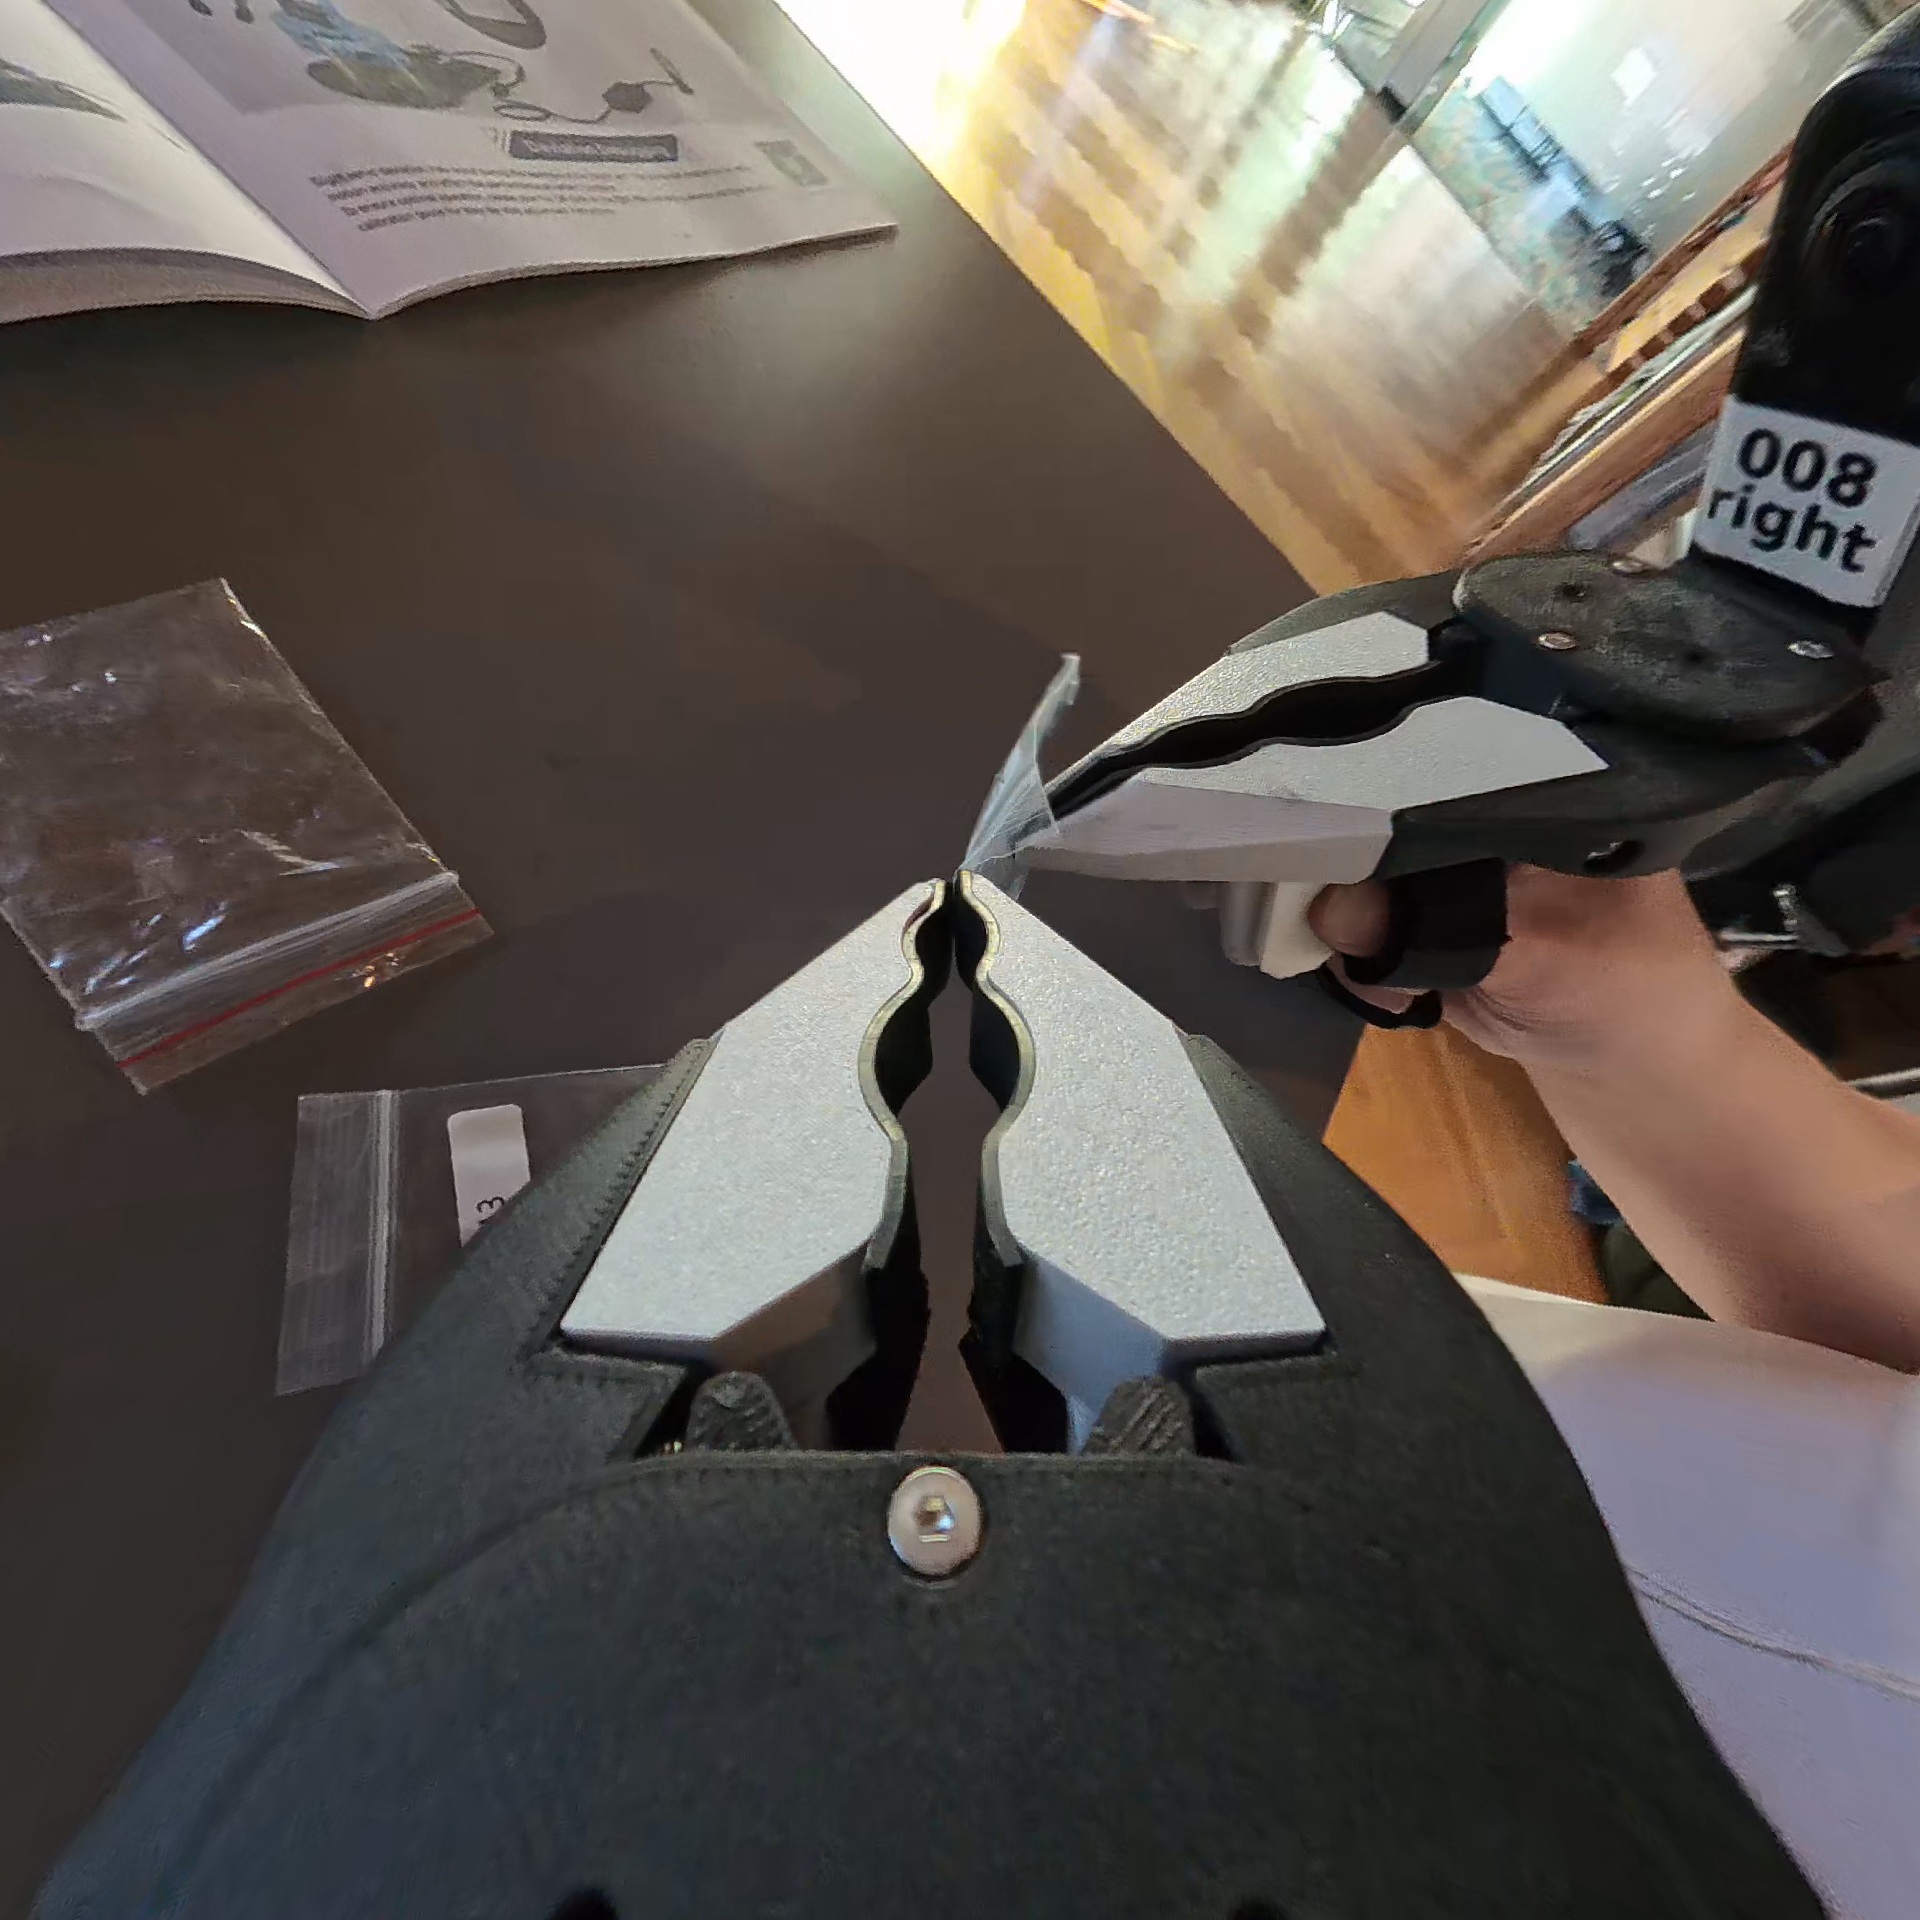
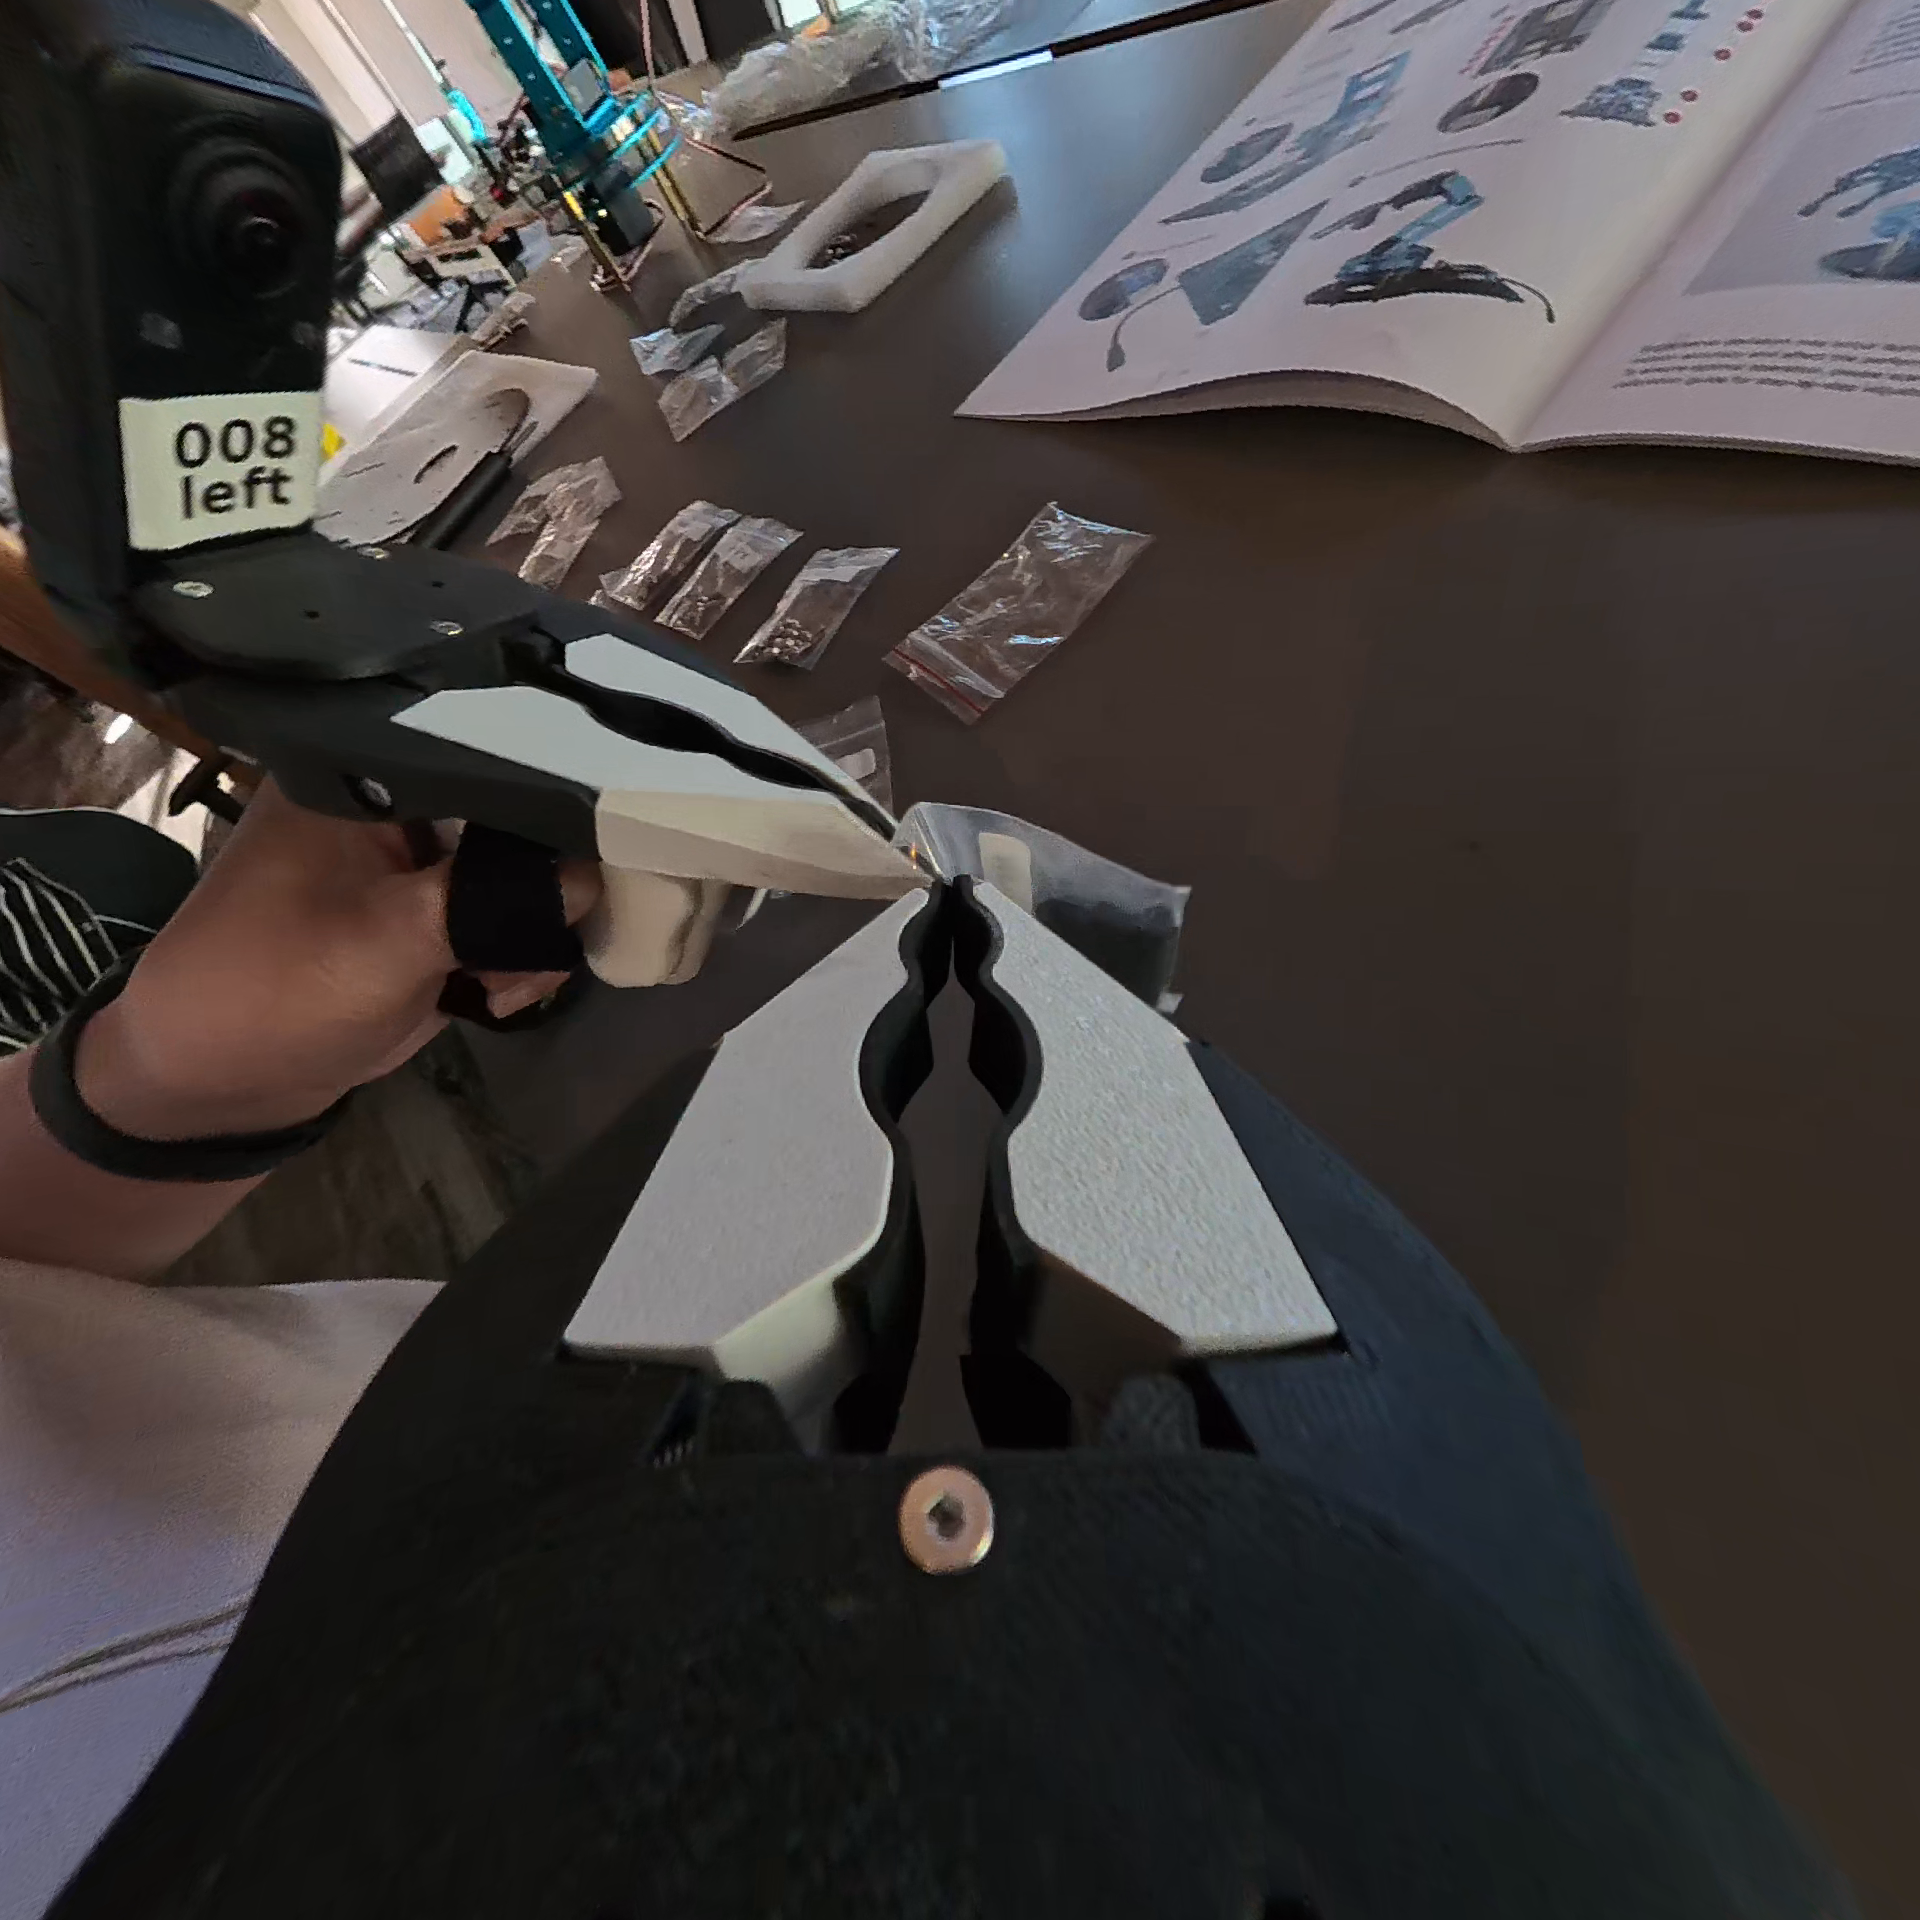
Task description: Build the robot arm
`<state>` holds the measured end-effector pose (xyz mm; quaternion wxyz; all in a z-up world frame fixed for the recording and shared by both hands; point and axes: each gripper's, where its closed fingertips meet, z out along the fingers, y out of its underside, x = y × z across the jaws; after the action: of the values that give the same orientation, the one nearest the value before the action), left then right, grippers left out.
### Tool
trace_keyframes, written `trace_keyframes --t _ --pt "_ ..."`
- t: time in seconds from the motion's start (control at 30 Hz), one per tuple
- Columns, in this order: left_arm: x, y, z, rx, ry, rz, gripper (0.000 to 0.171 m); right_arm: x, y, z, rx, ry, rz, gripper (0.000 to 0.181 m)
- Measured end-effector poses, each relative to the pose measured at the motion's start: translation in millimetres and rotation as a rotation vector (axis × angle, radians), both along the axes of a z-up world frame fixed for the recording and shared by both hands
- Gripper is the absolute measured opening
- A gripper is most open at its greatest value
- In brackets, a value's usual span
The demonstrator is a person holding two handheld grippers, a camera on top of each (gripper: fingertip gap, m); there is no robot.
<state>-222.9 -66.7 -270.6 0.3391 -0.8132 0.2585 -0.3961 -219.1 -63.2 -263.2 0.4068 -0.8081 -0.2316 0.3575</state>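
Pinching the same small clear bag (image 1: 1023, 764) between them, both grippers meet tip to tip above the dark table (image 1: 675, 540).

- Left gripper (image 1: 954, 896): fingers closed, tips pressed together on one edge of the bag's film. In the right wrist view it comes in from the left, held in a person's hand (image 2: 312, 956).
- Right gripper (image 2: 951, 894): fingers closed, the bag's film clamped between them. In the left wrist view it shows at the right side (image 1: 1049, 810), the film fanning out of its tips.
- Small clear bag, right wrist view (image 2: 1049, 883): lifted off the table, a white label and dark contents just visible; stretched between the two grips.
- Handling note, as a judgement: thin film slips easily, so each grip wants to sit squarely on its own side of the bag, and any pull should be slow and even, lest contents scatter.
- Flat labelled zip bag (image 1: 416, 1174): on the table, just beside the left gripper.
- Red-striped zip bag (image 1: 208, 810): farther left, lying flat.
- Row of small parts bags (image 2: 727, 582): beyond, well apart.
- White foam frame (image 2: 883, 229): farther still.
- Open booklet (image 1: 468, 156): at the far side.
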Motion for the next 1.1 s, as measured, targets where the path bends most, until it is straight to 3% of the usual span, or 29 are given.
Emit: trace_keyframes --t 0.23,0.4,0.5,0.77,0.93,1.1 --pt "2.0 0.4 -8.4 0.014 0.076 0.010 0.000 2.5 -1.0 -8.0 -0.031 -0.010 -0.059 0.000" --pt "7.4 -3.6 0.8 0.003 0.036 -0.011 0.000 4.5 1.8 -1.4 -0.062 0.089 -0.044 0.000" --pt "10.1 -6.1 6.4 0.031 0.037 -0.021 0.000 5.2 2.8 -0.6 -0.071 0.106 -0.023 0.007" --pt "7.8 -12.9 15.9 0.059 0.017 -0.087 0.000 -1.8 -6.2 9.6 -0.142 0.256 0.125 0.003" --pt "2.6 -13.6 12.8 0.060 0.049 -0.112 0.000 -8.2 -8.1 6.8 -0.160 0.224 0.194 0.000" --pt "-5.1 -3.3 7.5 0.039 0.068 -0.047 0.000 -10.9 2.5 0.3 -0.125 0.131 0.139 0.000"
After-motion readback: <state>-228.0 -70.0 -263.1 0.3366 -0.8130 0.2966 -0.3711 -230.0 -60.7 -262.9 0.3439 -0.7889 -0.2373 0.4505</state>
